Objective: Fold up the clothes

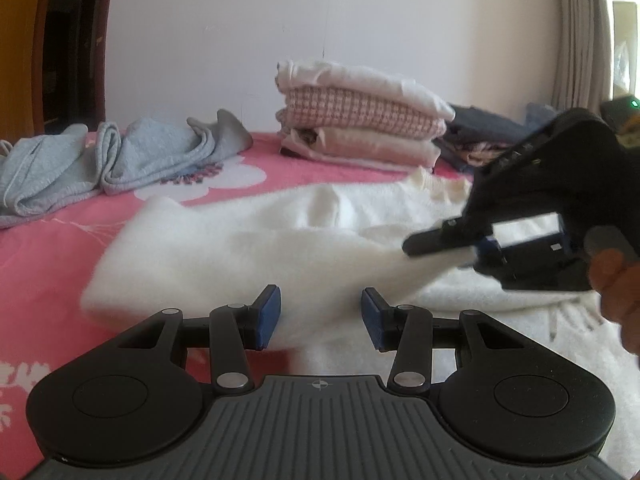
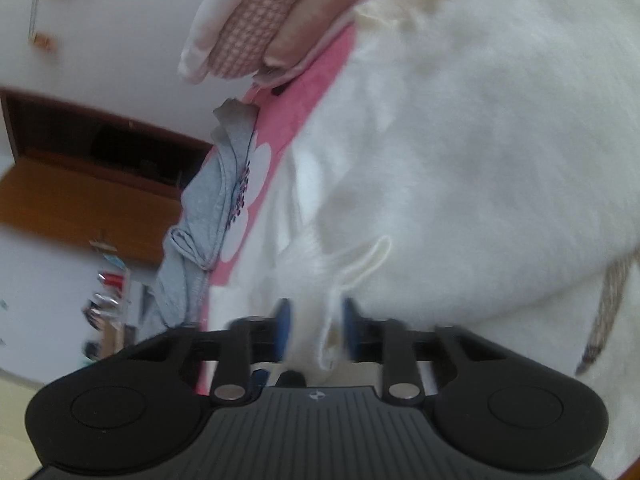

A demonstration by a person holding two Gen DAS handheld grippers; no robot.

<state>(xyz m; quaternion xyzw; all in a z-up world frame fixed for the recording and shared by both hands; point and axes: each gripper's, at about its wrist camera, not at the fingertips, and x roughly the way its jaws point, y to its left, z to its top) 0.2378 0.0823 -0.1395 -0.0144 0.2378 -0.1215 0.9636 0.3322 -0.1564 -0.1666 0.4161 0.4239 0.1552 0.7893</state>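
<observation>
A fluffy white sweater [image 1: 256, 248] lies spread on the pink flowered bedspread [image 1: 44, 256]. My left gripper [image 1: 321, 316] sits at its near edge, blue pads pressed on a thick bunch of the white fabric drawn up between them. My right gripper [image 1: 416, 246] comes in from the right, held by a person's hand [image 1: 616, 280], fingers pinched on a stretched fold of the sweater. In the right wrist view, tilted and blurred, the right gripper [image 2: 318, 328] has a hem of the white sweater [image 2: 460, 160] between its blue pads.
A stack of folded pink and cream clothes [image 1: 360, 120] stands at the back of the bed by the wall. A crumpled light blue garment [image 1: 120, 160] lies at the back left. Dark clothes [image 1: 480, 136] sit at the back right, near a curtain [image 1: 580, 32].
</observation>
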